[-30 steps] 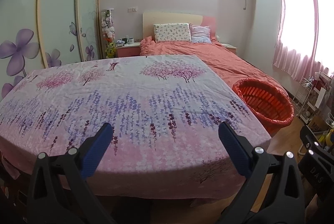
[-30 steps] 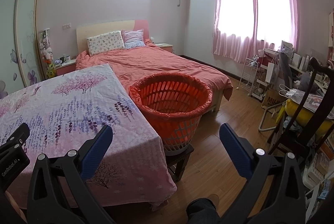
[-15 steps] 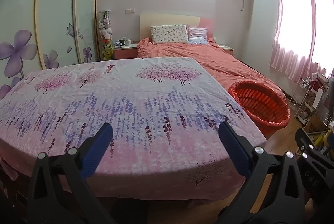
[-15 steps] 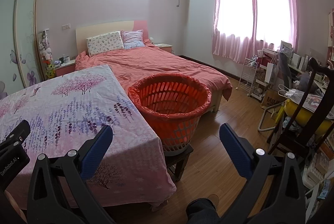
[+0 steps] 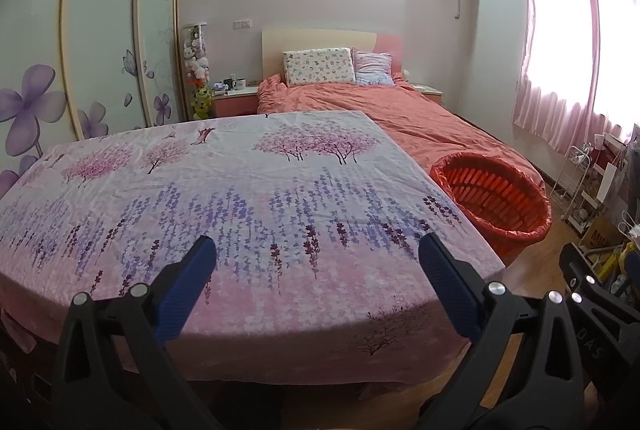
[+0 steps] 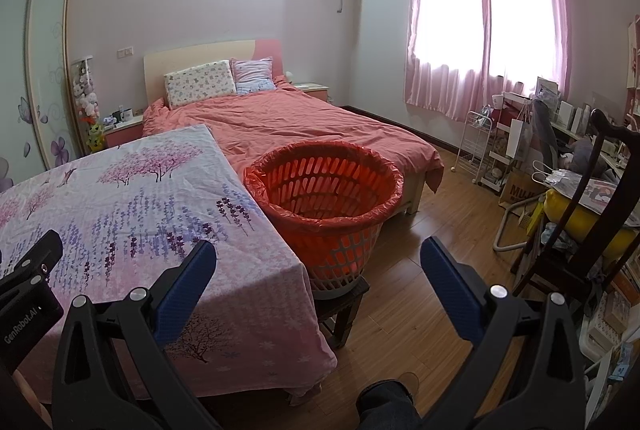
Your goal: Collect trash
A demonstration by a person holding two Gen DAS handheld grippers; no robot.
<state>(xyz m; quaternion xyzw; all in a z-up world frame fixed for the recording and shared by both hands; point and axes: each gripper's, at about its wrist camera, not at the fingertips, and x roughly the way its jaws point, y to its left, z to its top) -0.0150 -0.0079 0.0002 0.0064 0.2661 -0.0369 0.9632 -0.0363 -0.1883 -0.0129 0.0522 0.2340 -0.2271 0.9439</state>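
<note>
A basket lined with a red bag (image 6: 324,189) stands on a low dark stool at the right edge of a table covered by a floral cloth (image 5: 224,189); it also shows in the left wrist view (image 5: 492,197). I see no trash on the cloth. My left gripper (image 5: 316,266) is open and empty above the cloth's near edge. My right gripper (image 6: 318,268) is open and empty, in front of the basket, above the table corner and floor.
A bed with an orange cover (image 6: 300,125) lies behind the table and basket. A wardrobe with flower doors (image 5: 100,41) is at the left. A wire rack (image 6: 478,145), a dark chair (image 6: 592,213) and clutter stand at the right. The floor is wooden (image 6: 432,246).
The left wrist view has pulled back and risen slightly; the table and basket sit a little lower and farther. The right view is nearly unchanged. Both grippers stay open.
</note>
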